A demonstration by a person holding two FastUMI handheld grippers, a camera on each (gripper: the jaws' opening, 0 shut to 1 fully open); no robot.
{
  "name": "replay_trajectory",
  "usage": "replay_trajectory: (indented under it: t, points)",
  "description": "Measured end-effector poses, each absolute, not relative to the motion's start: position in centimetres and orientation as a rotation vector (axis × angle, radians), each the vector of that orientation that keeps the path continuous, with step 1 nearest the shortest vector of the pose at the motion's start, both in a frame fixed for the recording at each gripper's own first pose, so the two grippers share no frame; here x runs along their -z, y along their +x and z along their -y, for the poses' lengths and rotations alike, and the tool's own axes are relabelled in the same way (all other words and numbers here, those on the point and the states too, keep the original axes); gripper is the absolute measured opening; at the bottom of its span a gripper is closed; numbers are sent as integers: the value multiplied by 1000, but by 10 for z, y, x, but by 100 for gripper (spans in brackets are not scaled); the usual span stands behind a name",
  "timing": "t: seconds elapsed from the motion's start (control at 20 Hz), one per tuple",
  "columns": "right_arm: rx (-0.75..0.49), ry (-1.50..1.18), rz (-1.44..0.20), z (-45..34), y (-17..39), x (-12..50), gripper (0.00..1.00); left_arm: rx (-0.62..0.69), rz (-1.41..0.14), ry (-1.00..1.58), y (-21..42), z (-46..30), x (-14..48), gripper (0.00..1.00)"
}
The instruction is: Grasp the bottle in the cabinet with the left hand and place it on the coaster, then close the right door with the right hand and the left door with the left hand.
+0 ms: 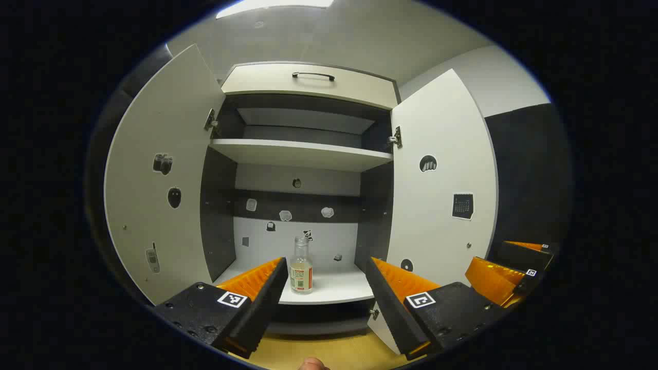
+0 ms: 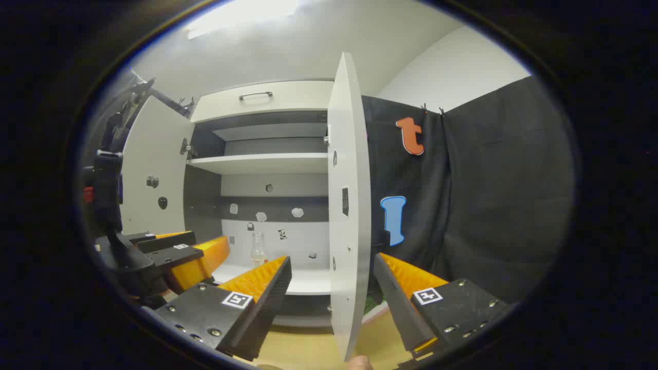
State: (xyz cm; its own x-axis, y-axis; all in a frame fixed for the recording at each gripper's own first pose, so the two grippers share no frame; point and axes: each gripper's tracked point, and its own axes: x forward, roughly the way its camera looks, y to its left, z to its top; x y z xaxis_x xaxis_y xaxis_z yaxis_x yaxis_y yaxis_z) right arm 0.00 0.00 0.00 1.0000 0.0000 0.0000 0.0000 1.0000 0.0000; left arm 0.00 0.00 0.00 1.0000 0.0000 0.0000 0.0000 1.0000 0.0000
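- Left tongs (image 1: 324,280), nearest in the left gripper view: spread wide, gripping nothing, raised before the open cabinet (image 1: 303,87) with the bottle framed between the two fingers yet well clear of both.
- Right tongs (image 2: 331,277), nearest in the right gripper view: likewise spread wide, empty, straddling the edge of the right door (image 2: 348,205) without visible contact.
- Seen from the other side too: right tongs at the lower right of the left gripper view, just right of the right door (image 1: 442,174); left tongs (image 2: 180,252) at the lower left of the right gripper view, in front of the cabinet's lower shelf.
- Yellowish worktop (image 1: 318,352) below the cabinet front.
- Both doors swung fully outward, left door (image 1: 159,174) carrying small stickers on its inner face.
- Bottle (image 1: 301,267) upright on the cabinet's lower shelf (image 1: 339,288), near the front edge, slightly left of centre; clear glass, no cap visible, labelled band around the body.
- Farther in: small stickers on the cabinet's back wall, one upper shelf (image 1: 300,154), and a drawer front with a dark handle (image 1: 313,76) on top.
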Motion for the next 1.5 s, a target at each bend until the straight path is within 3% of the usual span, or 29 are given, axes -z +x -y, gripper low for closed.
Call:
replay_trajectory:
  t: [0.8,1.5]
  points:
    - [-1,-4,-11,-1,1,3,98,-10,-26,30,10,-10,11,96]
    - [-2,-23,5,-2,5,1,98,-20,-87,-33,73,-43,54,96]
